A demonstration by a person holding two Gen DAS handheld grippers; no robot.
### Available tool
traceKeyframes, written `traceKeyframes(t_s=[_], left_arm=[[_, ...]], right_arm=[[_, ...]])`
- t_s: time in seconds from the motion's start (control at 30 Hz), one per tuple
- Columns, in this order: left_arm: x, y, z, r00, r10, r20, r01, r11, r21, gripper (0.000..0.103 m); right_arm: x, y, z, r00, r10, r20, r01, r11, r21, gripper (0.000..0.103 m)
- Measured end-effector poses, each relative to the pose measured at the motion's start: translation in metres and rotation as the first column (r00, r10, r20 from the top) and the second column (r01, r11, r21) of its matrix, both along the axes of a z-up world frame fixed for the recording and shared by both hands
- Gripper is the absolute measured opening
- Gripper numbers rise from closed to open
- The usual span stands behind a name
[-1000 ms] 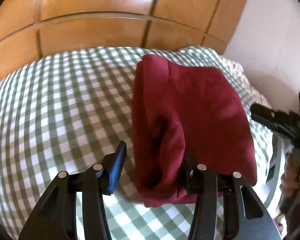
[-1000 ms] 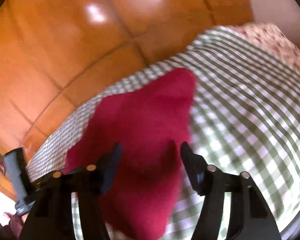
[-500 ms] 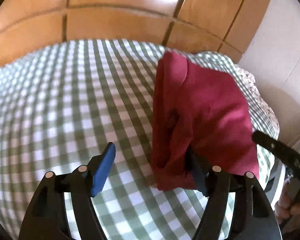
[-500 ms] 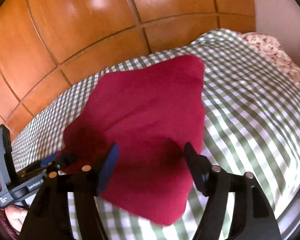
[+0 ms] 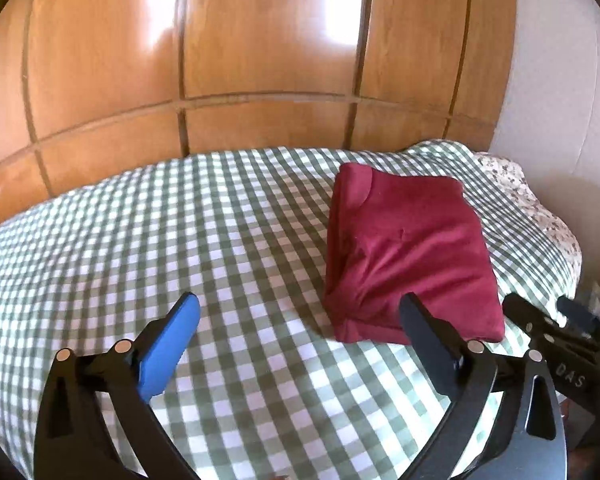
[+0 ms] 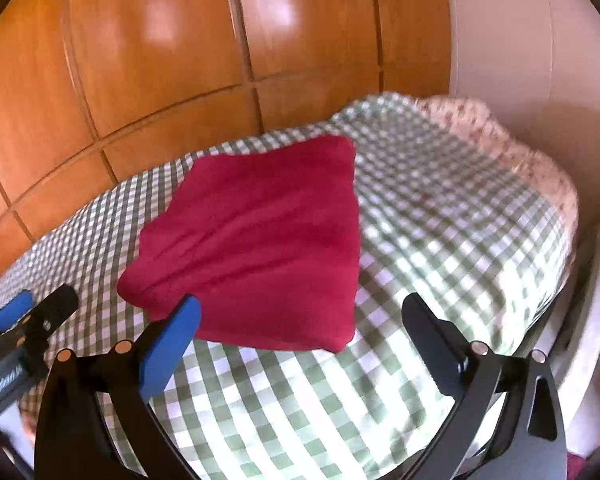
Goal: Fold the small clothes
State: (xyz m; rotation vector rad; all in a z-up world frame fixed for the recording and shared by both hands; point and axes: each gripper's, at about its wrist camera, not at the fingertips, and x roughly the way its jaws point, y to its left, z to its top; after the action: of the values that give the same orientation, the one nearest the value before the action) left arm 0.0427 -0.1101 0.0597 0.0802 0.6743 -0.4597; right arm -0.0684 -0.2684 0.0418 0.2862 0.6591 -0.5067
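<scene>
Lying folded into a compact red bundle, the garment [image 5: 412, 256] rests on the green-checked bedspread [image 5: 180, 248] toward the bed's far right side, near the wooden headboard panels [image 5: 260, 60]. The left tool [image 5: 300, 320] hangs wide, holding nothing, and the garment sits ahead and to its right, the near corner close by its right finger. The right tool [image 6: 300, 320] is likewise spread wide and unloaded, with the garment [image 6: 260, 240] straight ahead and slightly left. The bundle's long axis runs away from both tools; judging by this, either could reach its near edge.
</scene>
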Motion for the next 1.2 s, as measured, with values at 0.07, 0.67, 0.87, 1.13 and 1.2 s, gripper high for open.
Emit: traceKeyframes(t_s=[0.07, 0.67, 0.87, 1.13, 1.2], left_arm=[[-0.005, 0.0, 0.001, 1.0, -0.001, 0.002, 0.001, 1.0, -0.001, 0.099], [-0.021, 0.011, 0.001, 0.999, 0.048, 0.02, -0.049, 0.998, 0.027, 0.099], [-0.023, 0.006, -0.002, 0.997, 0.068, 0.032, -0.07, 0.995, 0.07, 0.099], [-0.024, 0.014, -0.002, 0.995, 0.089, 0.033, -0.091, 0.994, 0.06, 0.099], [-0.024, 0.017, -0.002, 0.995, 0.097, 0.034, -0.099, 0.993, 0.056, 0.099]], right_arm=[[-0.004, 0.005, 0.004, 1.0, -0.01, 0.022, 0.01, 0.999, -0.03, 0.101], [-0.012, 0.025, 0.003, 0.999, -0.042, 0.032, 0.044, 0.995, -0.084, 0.101], [-0.013, 0.026, 0.004, 0.998, -0.042, 0.039, 0.046, 0.994, -0.097, 0.101], [-0.012, 0.026, -0.002, 0.999, -0.031, 0.026, 0.033, 0.996, -0.079, 0.101], [-0.012, 0.029, -0.002, 0.999, -0.025, 0.03, 0.028, 0.996, -0.09, 0.101]])
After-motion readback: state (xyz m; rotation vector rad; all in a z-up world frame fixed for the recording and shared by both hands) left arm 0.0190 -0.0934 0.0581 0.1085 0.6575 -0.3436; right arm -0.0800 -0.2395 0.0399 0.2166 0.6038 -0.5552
